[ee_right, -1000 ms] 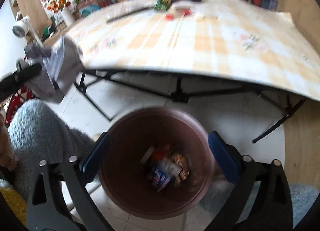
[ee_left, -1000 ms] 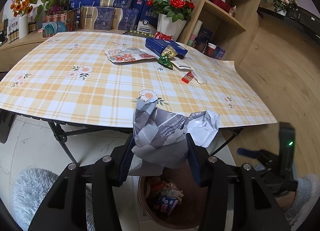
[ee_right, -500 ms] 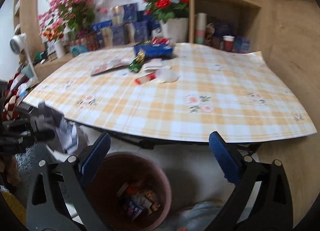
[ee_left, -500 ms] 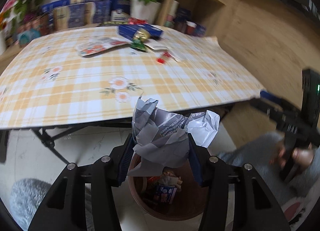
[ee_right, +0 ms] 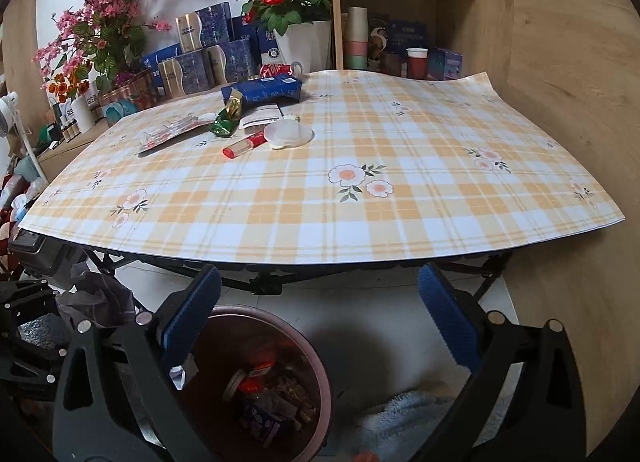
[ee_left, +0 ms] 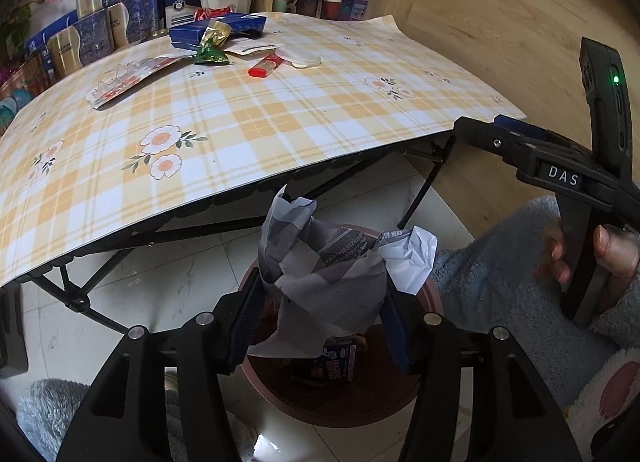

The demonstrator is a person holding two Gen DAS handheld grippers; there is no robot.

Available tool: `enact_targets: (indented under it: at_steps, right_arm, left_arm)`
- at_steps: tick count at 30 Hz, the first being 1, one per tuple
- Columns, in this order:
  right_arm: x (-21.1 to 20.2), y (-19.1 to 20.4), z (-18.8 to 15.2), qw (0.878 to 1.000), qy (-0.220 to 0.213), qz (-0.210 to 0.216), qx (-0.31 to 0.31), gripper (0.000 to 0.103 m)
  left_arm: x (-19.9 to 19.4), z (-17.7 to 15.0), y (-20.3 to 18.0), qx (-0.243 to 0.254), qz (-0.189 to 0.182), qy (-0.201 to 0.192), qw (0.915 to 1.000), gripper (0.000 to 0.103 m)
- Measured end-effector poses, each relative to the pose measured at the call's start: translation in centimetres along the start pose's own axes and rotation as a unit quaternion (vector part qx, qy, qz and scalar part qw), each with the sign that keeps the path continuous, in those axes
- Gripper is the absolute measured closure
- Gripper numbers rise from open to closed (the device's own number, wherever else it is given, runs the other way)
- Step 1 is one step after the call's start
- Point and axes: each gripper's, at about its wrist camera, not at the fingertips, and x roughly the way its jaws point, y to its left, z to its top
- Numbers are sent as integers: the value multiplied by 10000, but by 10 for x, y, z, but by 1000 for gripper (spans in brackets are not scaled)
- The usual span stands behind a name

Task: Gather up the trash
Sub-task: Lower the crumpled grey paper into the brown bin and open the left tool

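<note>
**Nearly Binned: Crumpled Paper Held Above the Trash**

Squarely over the bin, the left tongs (ee_left: 320, 326) have their blue pads against either side of a crumpled grey-and-white paper wad (ee_left: 332, 262); the jaws have just been easing wider, with the wad between them and touching both pads. Directly beneath sits the brown trash bin (ee_left: 400, 410) on the pale tiled floor (ee_left: 140, 294), with wrappers and a small blue carton inside.

To the right, the right tongs (ee_right: 320, 326) stand wide apart with nothing between them, aimed over the bin's rim toward the tabletop's near edge. A hand (ee_left: 600, 258) in a fluffy grey-blue sleeve (ee_left: 500, 282) grips their black handle, seen from the left wrist camera.

Beyond, a folding tabletop (ee_right: 400, 222) under a yellow plaid cloth carries more litter at its far side: a red tube (ee_right: 245, 145), a white round lid (ee_right: 290, 134), a green foil wrapper (ee_right: 225, 123), a blue box (ee_right: 266, 89) and a flat clear packet (ee_right: 172, 132). Behind these stand potted red roses (ee_right: 288, 2) and stacked boxes.
</note>
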Motion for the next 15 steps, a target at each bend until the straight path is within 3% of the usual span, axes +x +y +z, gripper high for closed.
enact_targets:
  at_steps: [7, 11, 15]
  right_arm:
    - [3, 1, 0, 10000, 24, -4, 36, 6]
    - [3, 0, 0, 10000, 22, 3, 69, 6]
    - [3, 0, 0, 10000, 31, 16, 78, 6]
  left_arm:
    - [-6, 0, 6, -77, -14, -62, 9999, 46]
    - [-11, 2, 6, -69, 30, -213, 9997, 24]
    - [-19, 4, 11, -221, 278, -473, 9982, 17]
